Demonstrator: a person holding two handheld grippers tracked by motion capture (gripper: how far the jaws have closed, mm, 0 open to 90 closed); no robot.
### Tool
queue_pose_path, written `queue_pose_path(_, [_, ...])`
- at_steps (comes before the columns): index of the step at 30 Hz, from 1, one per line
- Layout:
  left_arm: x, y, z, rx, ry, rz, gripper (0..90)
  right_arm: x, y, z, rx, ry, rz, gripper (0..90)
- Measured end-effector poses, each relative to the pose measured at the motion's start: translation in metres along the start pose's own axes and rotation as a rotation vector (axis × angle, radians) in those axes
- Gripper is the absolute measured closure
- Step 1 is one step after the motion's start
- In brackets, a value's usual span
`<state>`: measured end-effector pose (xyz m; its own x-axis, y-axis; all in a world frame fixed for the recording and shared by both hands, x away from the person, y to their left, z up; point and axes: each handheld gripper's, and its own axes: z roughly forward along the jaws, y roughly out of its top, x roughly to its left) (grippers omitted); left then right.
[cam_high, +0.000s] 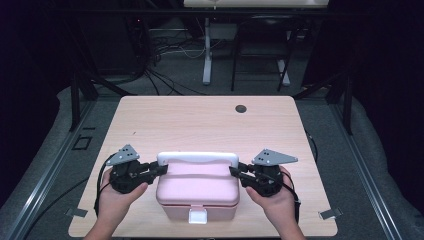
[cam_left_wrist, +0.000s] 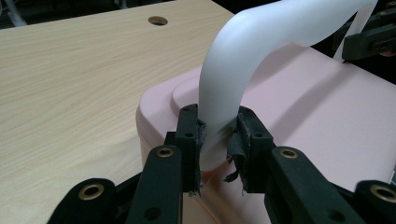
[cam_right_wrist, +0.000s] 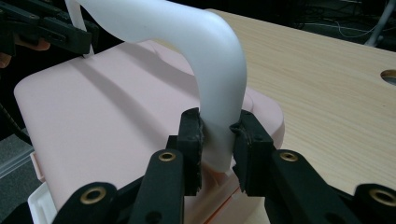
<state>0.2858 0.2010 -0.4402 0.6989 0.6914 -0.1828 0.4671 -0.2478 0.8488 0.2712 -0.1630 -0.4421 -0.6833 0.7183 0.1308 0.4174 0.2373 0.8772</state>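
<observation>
Pink, smooth plastic forms the box (cam_high: 197, 192), a rounded case sitting at the near edge of the pale wood-grain tabletop (cam_high: 200, 120), its white latch (cam_high: 197, 216) facing the person. A glossy white handle (cam_high: 198, 158) arches over the box's lid. The left tool (cam_left_wrist: 218, 135) pinches the handle's leg at the box's left end; the right tool (cam_right_wrist: 218, 137) pinches the leg at its right end. The step in hand looks like gripping for a lift; next calls for raising both ends evenly.
</observation>
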Motion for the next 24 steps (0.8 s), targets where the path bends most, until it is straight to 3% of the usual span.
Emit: queue_pose_path(24, [0.004, 0.018, -0.003, -0.023, -0.003, -0.014, 73.6, -0.004, 0.019, -0.003, -0.034, -0.005, 0.018, 74.1])
